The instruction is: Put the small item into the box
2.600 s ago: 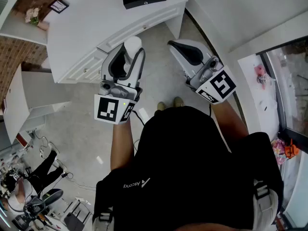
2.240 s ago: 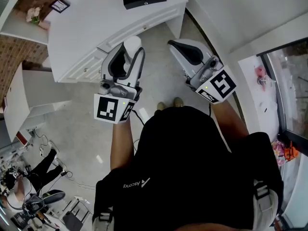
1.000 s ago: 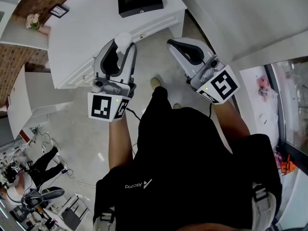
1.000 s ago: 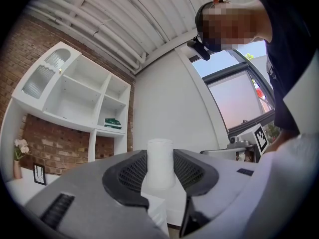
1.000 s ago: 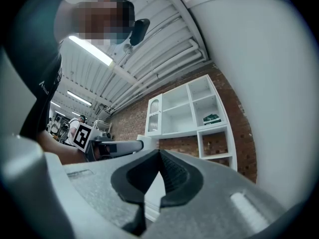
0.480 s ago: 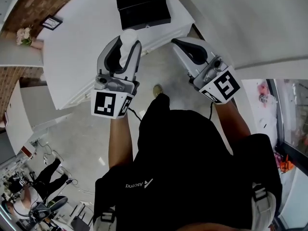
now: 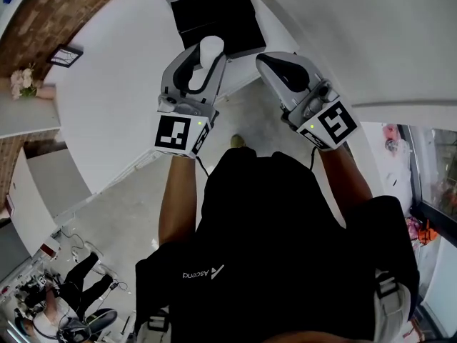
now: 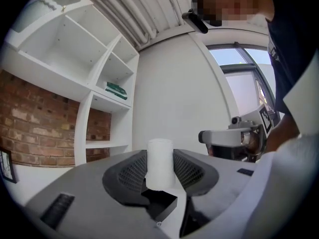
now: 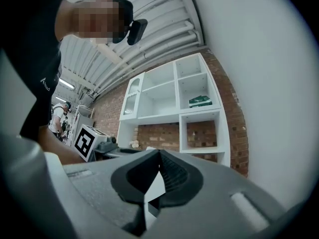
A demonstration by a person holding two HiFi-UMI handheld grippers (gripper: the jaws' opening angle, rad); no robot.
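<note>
My left gripper (image 7: 208, 48) is shut on a small white cylinder (image 7: 211, 50), which stands upright between the jaws (image 8: 160, 164). In the head view it hangs just in front of the near edge of an open black box (image 7: 214, 16) on the white table (image 7: 114, 98). My right gripper (image 7: 280, 61) is shut with nothing in it, to the right of the left one, beside the table's right end. In the right gripper view its jaws (image 9: 158, 158) meet at the tips.
A framed picture (image 7: 64, 54) and a small flower bunch (image 7: 23, 81) sit at the left. White drawers run along the table's front. A white wall rises at the right. White shelves (image 9: 174, 108) on a brick wall face both grippers. Another person (image 7: 68, 313) stands at lower left.
Both grippers have moved forward, toward the table and the black box. The left one, still holding the white cylinder, now hangs by the box's near edge. The box looks larger and nearer.
</note>
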